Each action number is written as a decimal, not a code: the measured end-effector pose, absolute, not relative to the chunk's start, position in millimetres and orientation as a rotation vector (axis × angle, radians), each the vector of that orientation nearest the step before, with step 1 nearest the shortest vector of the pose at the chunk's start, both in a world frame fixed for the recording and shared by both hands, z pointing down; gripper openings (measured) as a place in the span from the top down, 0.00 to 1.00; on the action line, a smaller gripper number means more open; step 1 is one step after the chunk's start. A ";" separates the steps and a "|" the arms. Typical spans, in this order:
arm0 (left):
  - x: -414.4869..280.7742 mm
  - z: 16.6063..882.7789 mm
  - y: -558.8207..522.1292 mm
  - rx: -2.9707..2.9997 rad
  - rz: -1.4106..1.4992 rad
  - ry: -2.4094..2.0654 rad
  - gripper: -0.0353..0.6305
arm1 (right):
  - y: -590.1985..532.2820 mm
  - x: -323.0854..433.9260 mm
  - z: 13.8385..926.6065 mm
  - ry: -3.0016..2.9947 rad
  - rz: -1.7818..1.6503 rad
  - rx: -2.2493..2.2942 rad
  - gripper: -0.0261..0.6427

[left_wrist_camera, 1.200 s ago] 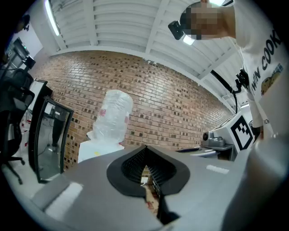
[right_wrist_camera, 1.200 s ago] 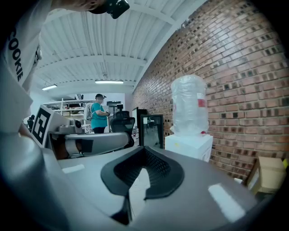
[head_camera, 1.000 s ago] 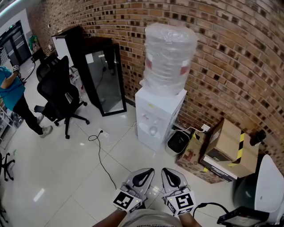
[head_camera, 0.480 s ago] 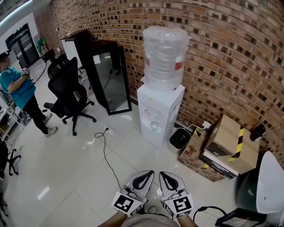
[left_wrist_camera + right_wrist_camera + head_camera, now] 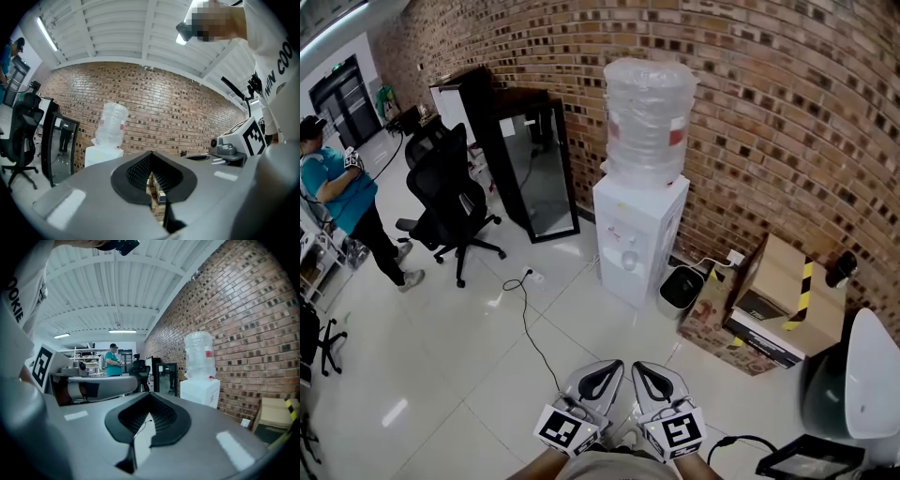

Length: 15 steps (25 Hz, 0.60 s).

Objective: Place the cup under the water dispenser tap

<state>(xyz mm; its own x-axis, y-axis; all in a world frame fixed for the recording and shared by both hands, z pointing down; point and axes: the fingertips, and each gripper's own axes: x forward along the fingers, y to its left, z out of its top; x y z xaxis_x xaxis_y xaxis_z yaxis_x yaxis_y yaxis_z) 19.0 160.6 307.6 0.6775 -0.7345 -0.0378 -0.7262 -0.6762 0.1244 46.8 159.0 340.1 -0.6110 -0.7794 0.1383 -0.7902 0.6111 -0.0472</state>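
- My left gripper (image 5: pixel 602 373) and right gripper (image 5: pixel 654 375) sat side by side at the bottom edge of the head view, close to my body, both pointing forward towards the brick wall (image 5: pixel 769 112).
- In the left gripper view, the left fingers (image 5: pixel 136 173) were together at their tips with nothing clamped between them. Only a thin slit lower down showed the stacked boxes beyond.
- In the right gripper view, the right fingers (image 5: pixel 164 420) were likewise pressed together and held nothing. The pale floor (image 5: pixel 469 356) showed through the slit behind them.
- The water dispenser (image 5: pixel 639 239), a white cabinet with a plastic-wrapped bottle (image 5: pixel 649 117) on top, stood against the brick wall, well apart from both pairs of fingers and straight ahead of them across the open tiled floor.
- The tap recess on the dispenser's front was too small for me to tell whether a cup stood in it.
- Just right of the dispenser sat a small black bin (image 5: pixel 680 289), then a cardboard box (image 5: pixel 783 295) with a yellow-and-black stripe.
- To its left a black-framed glass cabinet (image 5: pixel 539 169) leaned at the wall, with a black office chair (image 5: pixel 445 192) and a person (image 5: pixel 342 202) in a teal shirt further left.
- A dark cable (image 5: pixel 525 319) trailed over the floor between the dispenser and my fingers.
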 end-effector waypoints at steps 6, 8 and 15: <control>2.9 306.2 172.6 2.791 -0.142 -1.192 0.97 | 172.7 31.0 342.5 -2.701 0.152 1.344 0.95; -2.0 304.9 176.6 2.798 -0.147 -1.185 0.97 | 176.4 25.0 343.3 -2.693 0.155 1.341 0.95; -13.0 305.7 181.3 2.782 -0.170 -1.176 0.97 | 185.4 16.2 343.6 -2.674 0.147 1.373 0.95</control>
<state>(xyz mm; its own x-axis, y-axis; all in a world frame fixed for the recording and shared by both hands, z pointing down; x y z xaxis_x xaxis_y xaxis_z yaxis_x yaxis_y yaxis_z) -13.0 181.3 305.7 0.6927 -0.7190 -0.0577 -0.7059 -0.6922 0.1504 16.2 185.4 343.6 -0.5768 -0.8008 0.1612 -0.8137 0.5807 -0.0267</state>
